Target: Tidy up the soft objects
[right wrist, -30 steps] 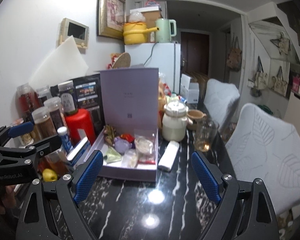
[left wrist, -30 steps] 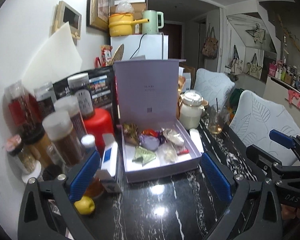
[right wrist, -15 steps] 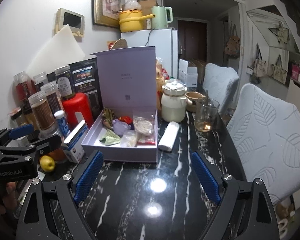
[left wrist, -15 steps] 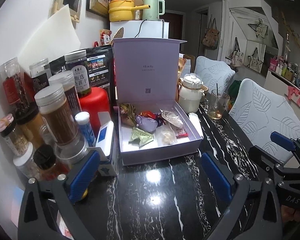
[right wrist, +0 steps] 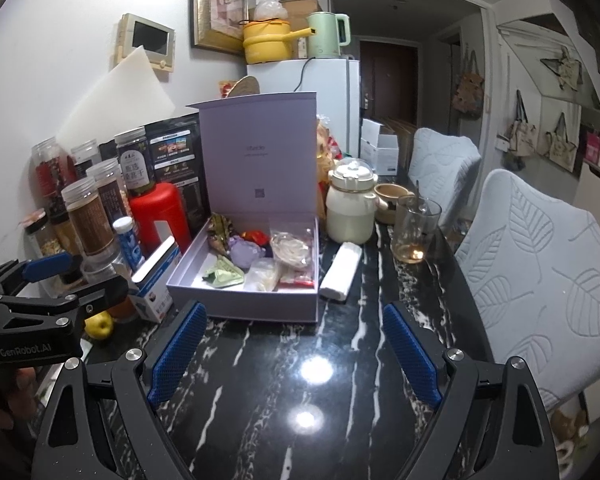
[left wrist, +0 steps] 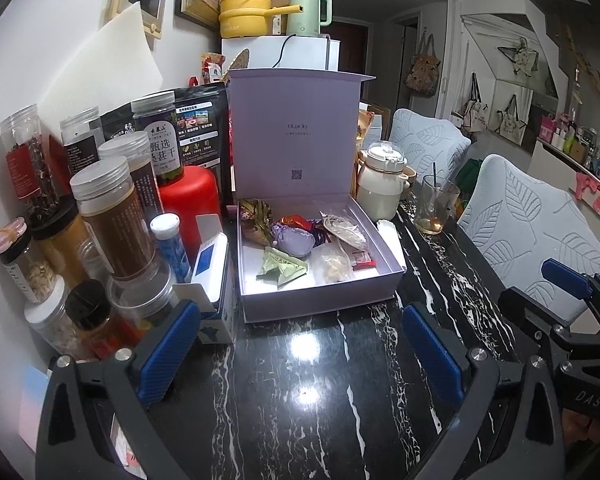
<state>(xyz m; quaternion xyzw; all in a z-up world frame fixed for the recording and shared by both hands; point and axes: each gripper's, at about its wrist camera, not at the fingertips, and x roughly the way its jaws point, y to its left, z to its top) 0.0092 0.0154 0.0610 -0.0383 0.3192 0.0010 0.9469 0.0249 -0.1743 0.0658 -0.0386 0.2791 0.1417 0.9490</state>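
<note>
An open lilac box (left wrist: 324,300) (right wrist: 244,308) with its lid upright stands on the black marble table. Inside lie several soft items: a purple pouch (left wrist: 292,236) (right wrist: 244,252), a green folded packet (left wrist: 284,268) (right wrist: 224,276), clear bags (left wrist: 332,264) (right wrist: 290,246) and a red wrapped piece (left wrist: 294,221). My left gripper (left wrist: 300,350) hovers open in front of the box, nothing between its blue pads. My right gripper (right wrist: 294,350) is open too, just short of the box's front wall. Each gripper shows at the edge of the other's view.
Jars (left wrist: 112,216), a red canister (left wrist: 188,204), a blue-white carton (left wrist: 212,272) and a yellow fruit (right wrist: 99,325) crowd the left. A cream pot (right wrist: 350,208), a glass (right wrist: 416,228) and a white roll (right wrist: 340,272) stand right of the box. Chairs (right wrist: 540,272) line the table's right edge.
Both views have drawn back and tipped a little, so the box sits farther off and more tabletop shows. Both grippers stayed open and empty.
</note>
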